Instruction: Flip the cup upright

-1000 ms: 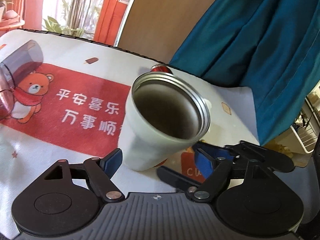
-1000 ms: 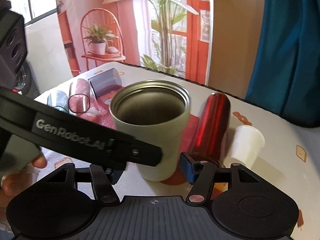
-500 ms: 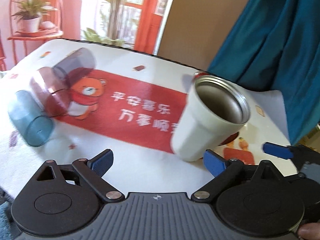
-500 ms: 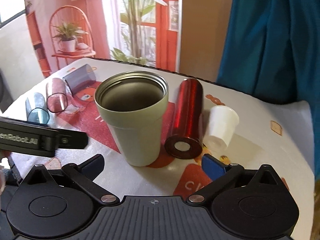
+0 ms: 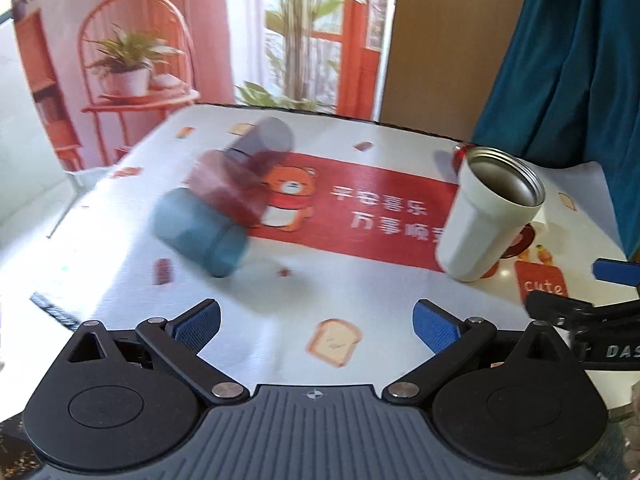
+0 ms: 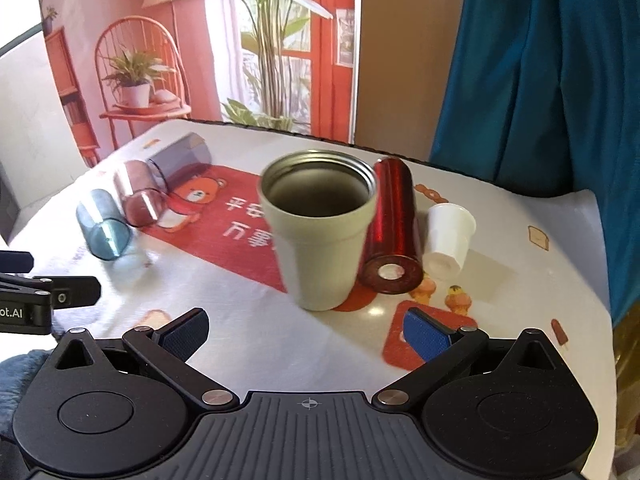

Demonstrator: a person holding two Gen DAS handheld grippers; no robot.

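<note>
Right tool (image 6: 306, 330) open — cup (image 6: 318, 232) upright ahead; untouched

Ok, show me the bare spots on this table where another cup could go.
Free: the near strip of tablecloth between the right tool and the upright green cup. Crowded: the far left, with blue tumbler, pink tumbler and grey tumbler; and beside the red bottle and white cup.

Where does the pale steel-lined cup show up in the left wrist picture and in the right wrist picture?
Left wrist view: the pale cup stands upright at the right, beyond the right pad.
Right wrist view: the same cup stands at the centre, beside the lying red bottle.
Shared landmark: the bear print on the red cloth panel, left of the cup.
</note>
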